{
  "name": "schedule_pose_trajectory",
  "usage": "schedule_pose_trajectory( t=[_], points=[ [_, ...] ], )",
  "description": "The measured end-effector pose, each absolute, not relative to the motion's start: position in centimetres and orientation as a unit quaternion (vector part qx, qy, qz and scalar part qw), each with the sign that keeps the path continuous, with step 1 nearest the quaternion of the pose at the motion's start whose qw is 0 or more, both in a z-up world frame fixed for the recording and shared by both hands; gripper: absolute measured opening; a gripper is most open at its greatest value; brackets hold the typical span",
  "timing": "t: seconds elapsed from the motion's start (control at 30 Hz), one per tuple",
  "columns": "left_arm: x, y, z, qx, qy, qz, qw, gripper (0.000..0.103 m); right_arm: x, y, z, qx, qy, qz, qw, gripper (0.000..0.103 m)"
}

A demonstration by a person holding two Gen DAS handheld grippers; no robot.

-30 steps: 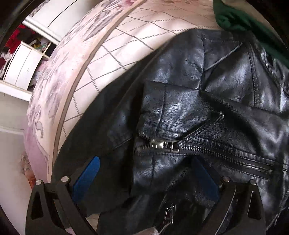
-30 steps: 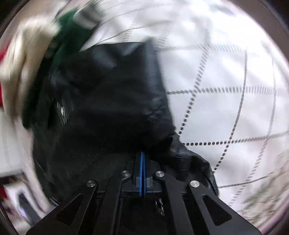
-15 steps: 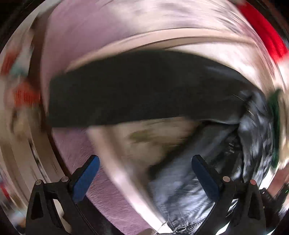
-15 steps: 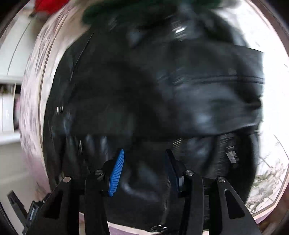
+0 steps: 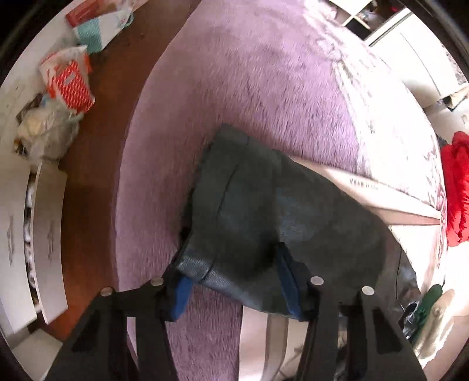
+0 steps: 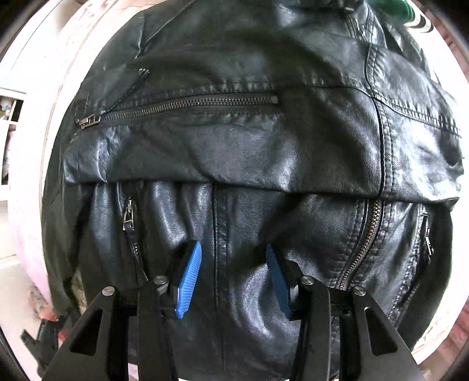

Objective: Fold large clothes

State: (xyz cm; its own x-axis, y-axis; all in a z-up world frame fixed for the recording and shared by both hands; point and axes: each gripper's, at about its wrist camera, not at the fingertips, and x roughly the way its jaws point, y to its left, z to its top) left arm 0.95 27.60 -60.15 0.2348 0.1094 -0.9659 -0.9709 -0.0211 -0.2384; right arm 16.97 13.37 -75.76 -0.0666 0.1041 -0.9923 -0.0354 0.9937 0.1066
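A black leather jacket (image 6: pixel 249 164) lies on the bed, folded across its middle, with zips showing. My right gripper (image 6: pixel 234 278) hovers over its lower part, open and empty, blue pads apart. In the left wrist view a black sleeve or flap of the jacket (image 5: pixel 263 228) hangs over the bed's edge above the purple rug. My left gripper (image 5: pixel 234 290) is open around the end of this flap, its blue pads on either side; I cannot tell if they touch it.
A purple rug (image 5: pixel 249 88) covers the wooden floor (image 5: pixel 88 164). Bags (image 5: pixel 67 79) and white drawers (image 5: pixel 32 234) stand at the left. A red garment (image 5: pixel 455 187) and a green one (image 6: pixel 392 8) lie on the bed.
The right gripper has opened and let go of the black cloth, now over the folded jacket. The left gripper swung from the jacket's zip to the flap at the bed's edge.
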Motion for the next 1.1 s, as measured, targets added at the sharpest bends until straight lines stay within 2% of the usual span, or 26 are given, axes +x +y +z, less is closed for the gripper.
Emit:
schedule_pose_trajectory(
  t=[0.2,0.23,0.27,0.4,0.5,0.53,0.67,0.7,0.73,0.77,0.8,0.87,0.9,0.93,1.0,1.1],
  points=[
    [1.0,30.1,-60.7,-0.538,0.390,0.463,0.586,0.050,15.5,18.7,-76.6,0.021,0.722,0.035,0.690,0.049],
    [1.1,29.9,-60.4,-0.526,0.388,0.464,0.598,0.036,15.1,19.4,-76.7,0.021,0.721,0.033,0.692,0.049],
    [1.4,30.1,-59.8,-0.507,0.386,0.469,0.611,0.016,15.0,19.6,-76.5,0.022,0.719,0.031,0.694,0.049],
    [3.0,30.7,-57.4,-0.474,0.366,0.455,0.660,0.013,13.8,22.0,-76.4,0.029,0.708,0.032,0.704,0.049],
    [4.0,32.4,-58.9,-0.500,0.370,0.424,0.658,0.023,13.3,23.5,-76.8,0.034,0.709,0.025,0.704,0.049],
    [3.8,32.9,-59.7,-0.513,0.369,0.418,0.652,0.031,12.8,24.1,-77.0,0.038,0.709,0.021,0.703,0.049],
    [4.3,34.5,-61.7,-0.551,0.357,0.409,0.634,0.033,11.9,24.6,-77.8,0.042,0.711,0.020,0.702,0.049],
    [4.9,34.6,-61.3,-0.537,0.364,0.420,0.635,0.032,11.9,24.5,-77.7,0.042,0.710,0.021,0.702,0.049],
    [5.4,34.5,-61.0,-0.521,0.370,0.427,0.640,0.027,11.9,24.4,-77.6,0.039,0.710,0.021,0.703,0.050],
    [5.5,34.9,-60.8,-0.495,0.376,0.435,0.651,0.011,11.9,24.4,-77.6,0.039,0.710,0.021,0.703,0.050],
    [6.2,34.7,-60.2,-0.477,0.382,0.439,0.658,0.011,11.6,24.6,-77.7,0.026,0.711,0.020,0.702,0.050],
    [7.5,34.4,-58.4,-0.429,0.393,0.447,0.679,0.010,12.7,25.2,-77.1,-0.013,0.712,0.009,0.702,0.055],
    [8.3,34.1,-57.4,-0.405,0.398,0.450,0.689,0.010,13.7,25.9,-77.3,-0.049,0.708,-0.010,0.705,0.067],
    [9.2,33.7,-56.4,-0.382,0.400,0.450,0.701,0.010,13.8,26.9,-77.1,-0.087,0.696,-0.034,0.712,0.074],
    [11.3,32.7,-53.9,-0.316,0.413,0.450,0.726,0.009,15.2,27.8,-76.2,-0.122,0.681,-0.045,0.721,0.075],
    [14.6,30.6,-50.6,-0.237,0.427,0.432,0.758,0.009,15.6,30.1,-75.8,-0.148,0.668,-0.041,0.729,0.087]
  ],
)
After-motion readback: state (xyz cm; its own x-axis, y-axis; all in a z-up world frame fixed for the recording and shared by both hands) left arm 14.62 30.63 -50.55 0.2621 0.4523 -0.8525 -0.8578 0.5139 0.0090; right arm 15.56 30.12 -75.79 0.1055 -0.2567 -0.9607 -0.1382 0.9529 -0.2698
